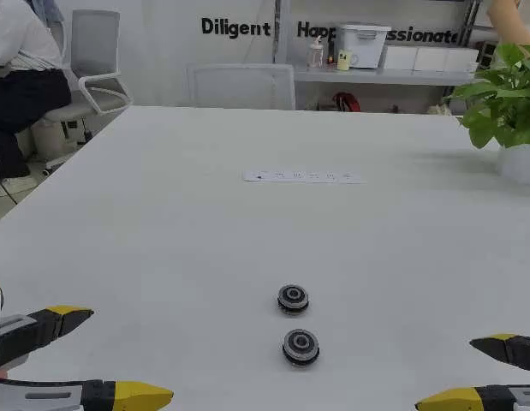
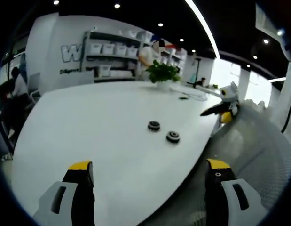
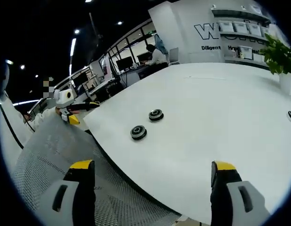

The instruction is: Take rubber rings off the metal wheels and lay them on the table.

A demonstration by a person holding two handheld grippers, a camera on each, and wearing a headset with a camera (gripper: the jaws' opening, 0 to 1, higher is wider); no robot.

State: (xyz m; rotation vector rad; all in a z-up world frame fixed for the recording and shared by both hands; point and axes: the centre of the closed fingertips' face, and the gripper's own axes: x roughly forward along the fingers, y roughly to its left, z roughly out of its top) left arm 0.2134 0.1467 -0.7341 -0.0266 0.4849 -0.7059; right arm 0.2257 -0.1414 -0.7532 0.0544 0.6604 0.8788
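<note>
While L gripper (image 1: 128,353) & R gripper (image 1: 447,373) hang at the near edge of the table (image 1: 187,223), far wheel (image 1: 293,298) & near wheel (image 1: 300,346) lie between them.
Both grippers' jaws spread wide, holding nothing; wheels flat, close but not touching, w/ dark rubber rings (image 1: 285,346) on the rims; white power strip (image 1: 303,176) well beyond.
</note>
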